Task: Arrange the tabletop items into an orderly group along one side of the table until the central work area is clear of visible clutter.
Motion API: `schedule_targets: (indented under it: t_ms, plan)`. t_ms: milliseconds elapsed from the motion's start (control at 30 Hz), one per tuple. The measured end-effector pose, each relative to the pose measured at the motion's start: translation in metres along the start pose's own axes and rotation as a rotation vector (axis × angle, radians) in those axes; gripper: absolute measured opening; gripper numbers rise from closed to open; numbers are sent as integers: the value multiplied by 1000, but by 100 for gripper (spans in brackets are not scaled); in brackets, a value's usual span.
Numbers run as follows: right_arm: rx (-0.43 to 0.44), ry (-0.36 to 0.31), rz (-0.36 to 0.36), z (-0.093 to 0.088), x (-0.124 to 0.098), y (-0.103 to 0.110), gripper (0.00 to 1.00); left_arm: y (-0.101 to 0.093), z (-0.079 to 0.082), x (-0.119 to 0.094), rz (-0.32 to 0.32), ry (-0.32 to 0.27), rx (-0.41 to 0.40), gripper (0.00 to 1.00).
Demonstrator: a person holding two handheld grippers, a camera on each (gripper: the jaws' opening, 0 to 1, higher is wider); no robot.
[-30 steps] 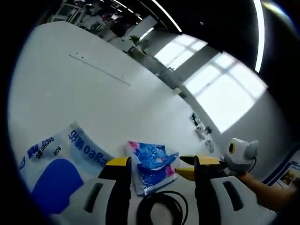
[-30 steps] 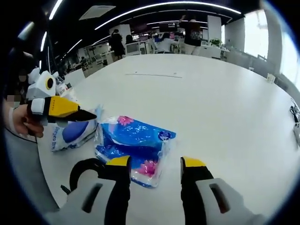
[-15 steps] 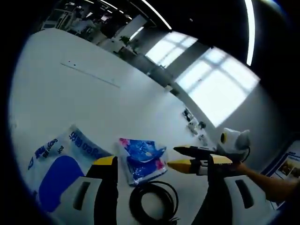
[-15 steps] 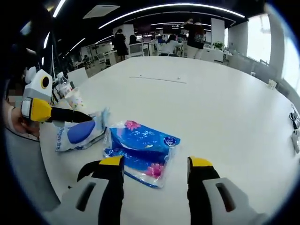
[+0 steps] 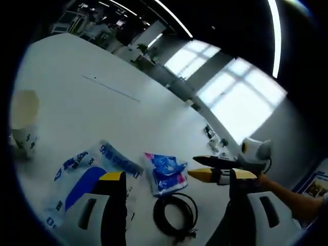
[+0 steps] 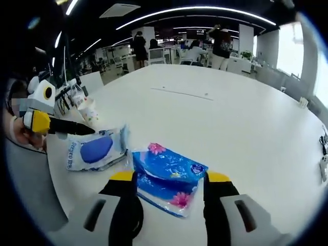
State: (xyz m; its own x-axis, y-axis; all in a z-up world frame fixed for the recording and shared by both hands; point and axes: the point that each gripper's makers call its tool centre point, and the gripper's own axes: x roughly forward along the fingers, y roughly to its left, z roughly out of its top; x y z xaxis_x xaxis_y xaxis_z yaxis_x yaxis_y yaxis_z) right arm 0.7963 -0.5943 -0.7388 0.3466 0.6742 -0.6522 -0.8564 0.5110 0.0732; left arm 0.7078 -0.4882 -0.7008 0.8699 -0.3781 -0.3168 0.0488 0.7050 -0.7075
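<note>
A blue tissue pack with pink flowers [image 5: 166, 171] [image 6: 169, 171] lies flat on the white table [image 5: 102, 113] [image 6: 230, 118]. A white-and-blue wipes pack [image 5: 84, 179] [image 6: 95, 150] lies beside it. A black cable coil [image 5: 177, 215] [image 6: 139, 218] sits near the table edge. My left gripper [image 5: 177, 177] hangs open above the coil and packs, holding nothing. My right gripper [image 6: 170, 179] is open just over the near end of the tissue pack. Each gripper shows in the other's view: the right gripper [image 5: 193, 167] with jaws apart, the left gripper [image 6: 77, 128] side-on.
A paper cup [image 5: 23, 120] [image 6: 89, 110] stands past the wipes pack, with a bottle [image 6: 77, 95] beside it. Small dark items [image 5: 218, 141] lie at the far table edge. Office desks and people [image 6: 138, 46] are beyond the table. A hand [image 6: 23, 133] holds the left gripper.
Both cameras have drawn back from the packs, so the cup has come into the left gripper view. The packs and coil lie where they were. Both grippers stay open.
</note>
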Motion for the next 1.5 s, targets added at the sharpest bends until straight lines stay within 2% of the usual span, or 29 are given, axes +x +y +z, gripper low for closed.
schedule_targets:
  t_ms: [267, 433, 733, 933, 1133, 1267, 1300, 1500]
  plan:
    - [-62, 1, 59, 24, 16, 25, 46, 26, 15, -37, 44, -27, -35, 74]
    - [-92, -2, 100, 39, 29, 42, 42, 54, 21, -70, 105, -51, -75, 74]
    - [-143, 16, 171, 53, 49, 72, 35, 80, 20, -114, 185, -94, -145, 71]
    - [-172, 33, 217, 58, 65, 86, 32, 91, 9, -131, 225, -69, -181, 70]
    - [-182, 50, 246, 57, 72, 95, 29, 101, -10, -146, 276, -21, -231, 65]
    - [-192, 68, 260, 56, 79, 97, 29, 107, -21, -150, 299, -5, -261, 63]
    - [-196, 73, 266, 55, 80, 99, 29, 108, -28, -152, 312, 17, -275, 62]
    - [-211, 106, 287, 50, 88, 102, 28, 108, -42, -151, 316, 35, -319, 53]
